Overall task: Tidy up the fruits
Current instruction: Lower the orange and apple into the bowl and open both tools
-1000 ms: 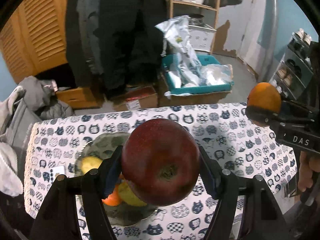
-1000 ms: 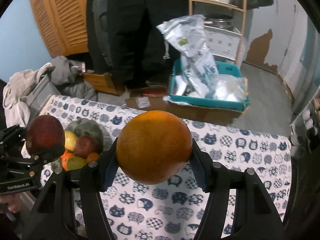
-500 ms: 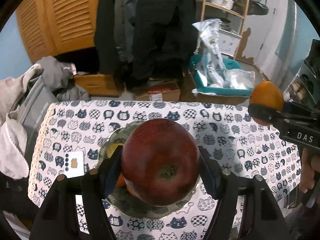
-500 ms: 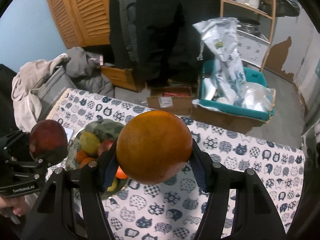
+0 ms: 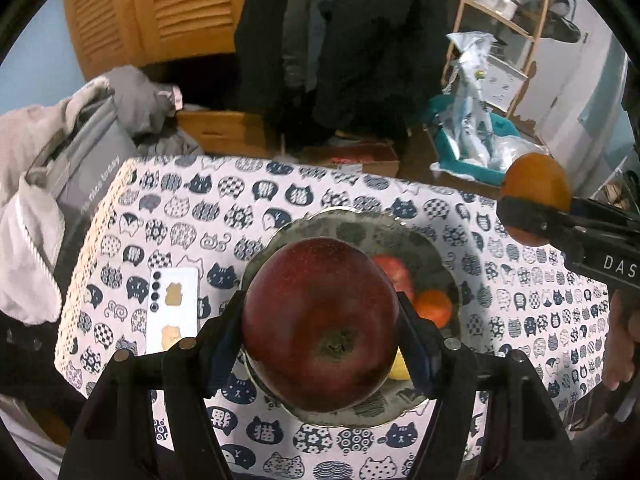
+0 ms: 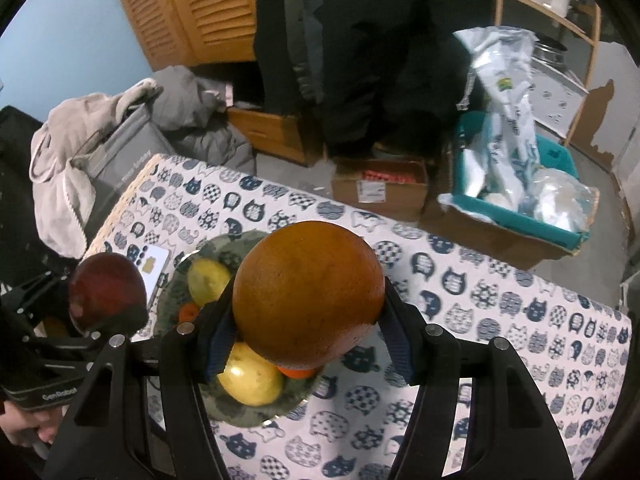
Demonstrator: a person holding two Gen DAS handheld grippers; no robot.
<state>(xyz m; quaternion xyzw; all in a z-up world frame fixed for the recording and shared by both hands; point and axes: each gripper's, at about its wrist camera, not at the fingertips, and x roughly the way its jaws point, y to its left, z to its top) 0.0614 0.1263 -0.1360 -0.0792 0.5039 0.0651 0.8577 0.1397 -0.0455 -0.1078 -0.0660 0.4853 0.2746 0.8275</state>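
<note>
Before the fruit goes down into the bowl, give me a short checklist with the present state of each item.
1. Left hand-held gripper clamped on the red apple: ok, pads press both sides.
2. Right hand-held gripper clamped on the orange: ok.
3. Apple over the bowl: ok in the left wrist view.
4. Orange over the bowl: ok, it overlaps the bowl in the right wrist view.
5. Free space in the bowl: cannot tell; a yellow fruit, another red apple and a small orange fruit already lie there.
6. Card beside the bowl out of the way: ok.
</note>
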